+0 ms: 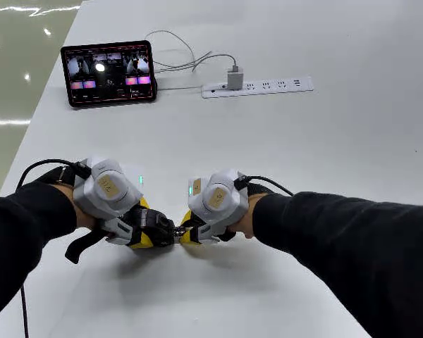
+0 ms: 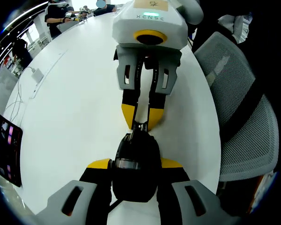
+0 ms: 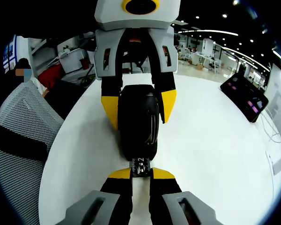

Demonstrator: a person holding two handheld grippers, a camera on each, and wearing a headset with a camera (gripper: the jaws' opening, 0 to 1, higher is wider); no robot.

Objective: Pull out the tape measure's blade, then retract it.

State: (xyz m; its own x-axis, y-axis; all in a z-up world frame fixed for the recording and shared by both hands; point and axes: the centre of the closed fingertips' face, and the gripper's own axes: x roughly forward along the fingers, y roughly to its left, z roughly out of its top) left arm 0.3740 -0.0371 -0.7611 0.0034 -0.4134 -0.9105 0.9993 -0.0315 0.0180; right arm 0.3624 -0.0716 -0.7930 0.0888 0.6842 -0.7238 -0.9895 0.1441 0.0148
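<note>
The tape measure (image 1: 157,227) has a black rounded case and sits just above the white table (image 1: 282,141), between the two grippers. My left gripper (image 2: 135,164) is shut on the case (image 2: 136,161), one yellow-tipped jaw on each side. My right gripper (image 3: 141,173) faces it and is shut on the blade's metal end hook (image 3: 140,165). Only a very short piece of blade shows between hook and case (image 3: 138,119). In the head view the left gripper (image 1: 144,231) and right gripper (image 1: 187,235) almost touch tip to tip.
A tablet (image 1: 109,72) with a lit screen stands at the far left of the table. A white power strip (image 1: 257,86) with a charger and cables lies behind the middle. A mesh chair (image 2: 239,117) stands off the table's near edge.
</note>
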